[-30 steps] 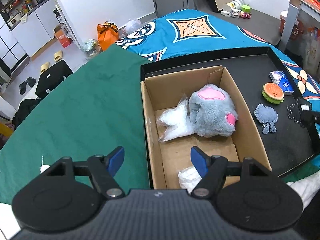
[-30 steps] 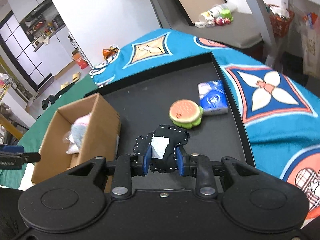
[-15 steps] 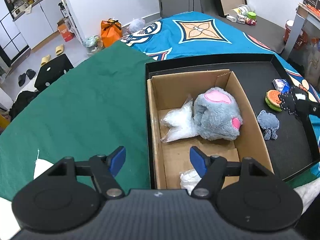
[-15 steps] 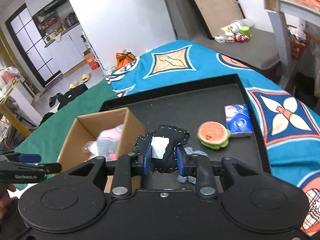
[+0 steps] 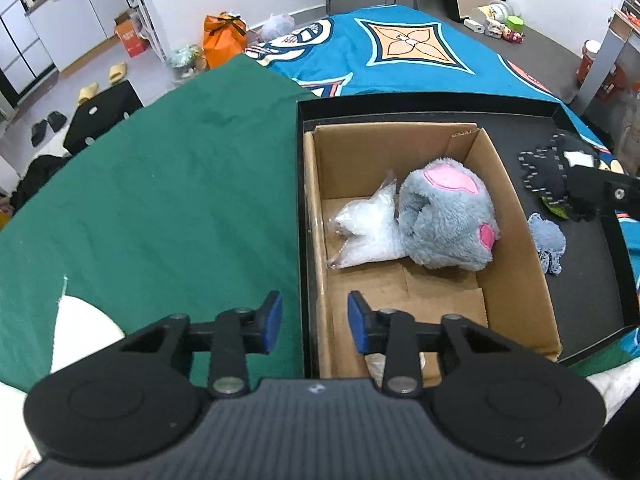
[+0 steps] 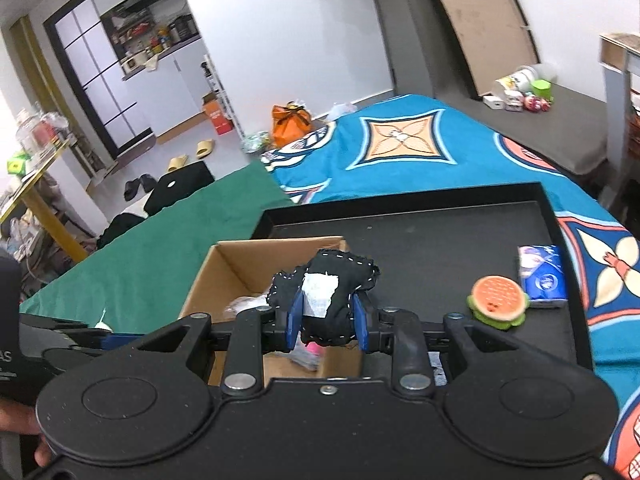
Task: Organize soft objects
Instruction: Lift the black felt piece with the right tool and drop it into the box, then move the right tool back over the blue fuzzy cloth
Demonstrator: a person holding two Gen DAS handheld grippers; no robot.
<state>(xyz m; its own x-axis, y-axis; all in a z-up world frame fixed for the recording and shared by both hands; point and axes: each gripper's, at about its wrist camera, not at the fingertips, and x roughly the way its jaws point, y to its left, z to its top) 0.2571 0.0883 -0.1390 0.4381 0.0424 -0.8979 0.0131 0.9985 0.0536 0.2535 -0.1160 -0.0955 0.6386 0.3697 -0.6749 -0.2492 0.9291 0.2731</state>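
The right gripper holds a black toy, fingers pinched on it, above the box in the black tray. The left gripper hovers at the box's near-left edge, fingers wide, a grey plush inside.

We note a black stitched plush with a white tag, pinched off the surface above the cardboard box. The box stands open inside the black tray. In it a grey plush with pink patches lies on its side, touching a clear bag of white stuffing. On the tray floor we see a blue knitted toy, a burger toy and a blue tissue pack just beside it.
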